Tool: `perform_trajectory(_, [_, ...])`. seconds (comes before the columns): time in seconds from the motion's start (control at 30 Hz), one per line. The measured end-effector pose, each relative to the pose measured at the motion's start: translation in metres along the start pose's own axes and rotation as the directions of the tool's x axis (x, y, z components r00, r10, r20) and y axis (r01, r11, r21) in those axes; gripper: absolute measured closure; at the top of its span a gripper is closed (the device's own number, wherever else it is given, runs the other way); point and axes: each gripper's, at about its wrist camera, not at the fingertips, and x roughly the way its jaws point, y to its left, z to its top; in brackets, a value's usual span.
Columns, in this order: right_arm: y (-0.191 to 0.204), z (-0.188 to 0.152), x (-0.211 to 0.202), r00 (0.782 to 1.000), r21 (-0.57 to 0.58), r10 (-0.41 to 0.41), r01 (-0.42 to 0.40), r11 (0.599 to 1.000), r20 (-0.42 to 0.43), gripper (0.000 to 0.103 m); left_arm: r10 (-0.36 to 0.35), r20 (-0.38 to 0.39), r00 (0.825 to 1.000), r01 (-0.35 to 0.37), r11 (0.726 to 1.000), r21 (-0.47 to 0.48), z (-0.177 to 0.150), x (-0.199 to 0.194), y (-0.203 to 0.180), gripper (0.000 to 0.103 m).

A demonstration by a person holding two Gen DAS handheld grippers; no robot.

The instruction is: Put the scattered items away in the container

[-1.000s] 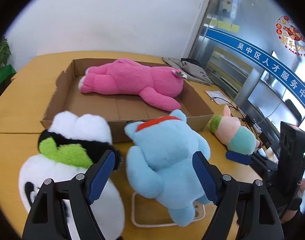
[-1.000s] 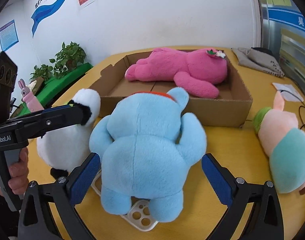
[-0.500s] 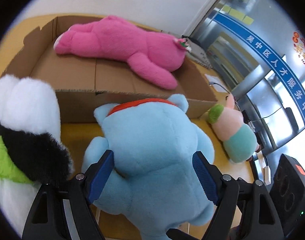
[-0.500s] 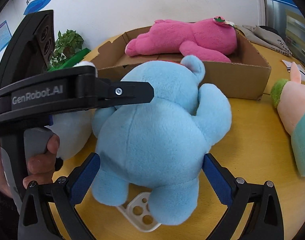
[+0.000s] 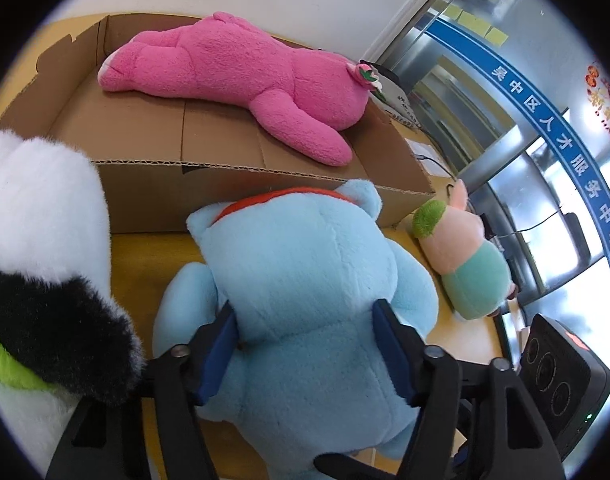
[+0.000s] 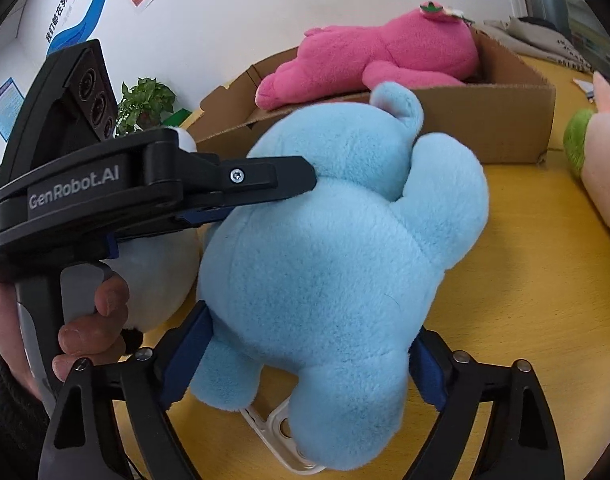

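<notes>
light-blue plush toy (image 5: 305, 300) on the desk (image 6: 545, 248), just before the brown cardboard box (image 5: 265, 188) | left claw (image 5: 305, 344) and right claw (image 6: 305, 364) closing, pads pressing its flanks | we squeeze evenly, lift together over the wall

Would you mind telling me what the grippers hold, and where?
Both close on the blue plush toy: left gripper around its back, right gripper around its lower body.
</notes>
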Motion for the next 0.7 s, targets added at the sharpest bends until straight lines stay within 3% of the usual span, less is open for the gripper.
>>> perform_trajectory(0.13, [-0.001,-0.001,-0.012,1.0,0.011,-0.015,0.015,1.0,0.024,0.017,-0.013,0.002,1.0,0.013,0.999,0.037,-0.002,-0.009,-0.01,0.058])
perform_trajectory(0.17, [0.001,-0.002,-0.016,0.999,0.007,-0.026,0.026,1.0,0.035,0.018,-0.019,0.003,1.0,0.019,0.999,0.051,-0.003,-0.011,-0.013,0.068])
perform_trajectory(0.23, [0.004,-0.002,-0.024,0.997,-0.014,-0.052,0.053,0.998,0.065,0.027,-0.069,-0.004,0.998,0.069,0.994,0.085,-0.003,-0.015,-0.022,0.103])
perform_trajectory(0.27, [0.007,-0.002,-0.03,0.995,-0.028,-0.05,0.053,0.998,0.083,0.033,-0.074,-0.004,0.997,0.074,0.992,0.102,-0.003,-0.017,-0.027,0.103])
perform_trajectory(0.33, [0.01,0.0,-0.034,0.995,-0.047,-0.047,0.051,0.998,0.086,0.033,-0.057,0.011,0.998,0.055,0.991,0.125,-0.002,-0.021,-0.033,0.103])
perform_trajectory(0.43, [0.001,0.002,-0.025,0.998,-0.011,-0.054,0.054,0.998,0.044,0.024,-0.078,-0.007,0.997,0.078,0.995,0.068,-0.001,-0.017,-0.023,0.095])
perform_trajectory(0.47, [-0.005,0.002,-0.024,0.998,0.014,-0.046,0.045,0.999,0.04,0.019,-0.07,-0.006,0.998,0.071,0.996,0.05,-0.002,-0.016,-0.018,0.085])
perform_trajectory(0.5, [-0.01,0.001,-0.024,0.998,0.039,-0.037,0.036,0.999,0.041,0.015,-0.051,0.0,0.999,0.051,0.998,0.033,-0.003,-0.015,-0.014,0.063])
perform_trajectory(0.57, [-0.018,0.0,-0.026,0.998,0.067,-0.045,0.042,0.997,0.042,0.01,-0.017,0.012,1.0,0.017,1.0,-0.002,-0.007,-0.016,-0.006,0.037])
perform_trajectory(0.7, [-0.03,0.007,-0.03,0.997,0.074,-0.061,0.058,0.996,0.044,0.005,-0.033,-0.006,0.999,0.033,0.999,0.005,-0.01,-0.01,-0.005,0.037])
